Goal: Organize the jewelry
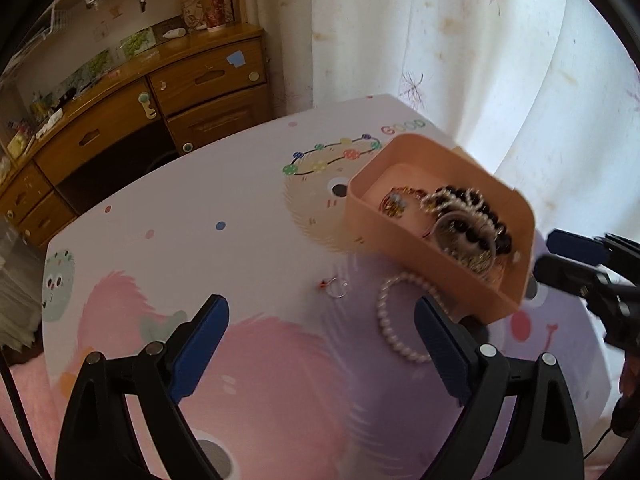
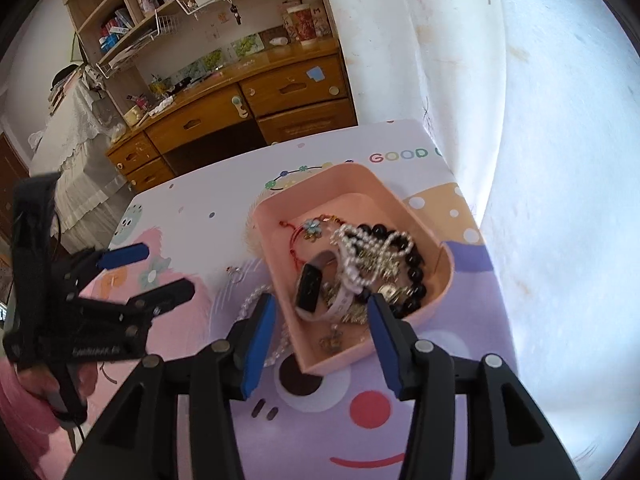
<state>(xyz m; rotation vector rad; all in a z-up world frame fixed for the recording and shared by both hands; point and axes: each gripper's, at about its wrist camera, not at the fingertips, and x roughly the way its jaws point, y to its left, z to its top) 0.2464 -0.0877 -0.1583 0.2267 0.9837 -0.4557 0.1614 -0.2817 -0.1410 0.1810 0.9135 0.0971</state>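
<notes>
A pink box [image 1: 404, 226] [image 2: 404, 204] stands on the cartoon-print table and holds black beads [image 1: 476, 204] [image 2: 416, 256], a silver chain [image 2: 360, 248], a white watch [image 2: 320, 284] and a red string bracelet [image 2: 296, 236]. A pearl bracelet [image 1: 390, 322] [image 2: 252, 300] lies on the table beside the box, and a small ring [image 1: 336, 286] [image 2: 235, 274] lies to its left. My left gripper [image 1: 320, 320] [image 2: 160, 272] is open and empty, near the pearl bracelet. My right gripper [image 2: 320, 312] [image 1: 556, 248] is open over the box's near edge.
The table [image 1: 240, 240] [image 2: 192, 208] has a cartoon cover. A wooden desk with drawers [image 1: 160, 100] [image 2: 248, 108] stands behind it, with shelves above. A white curtain [image 1: 460, 40] [image 2: 520, 120] hangs along the right side.
</notes>
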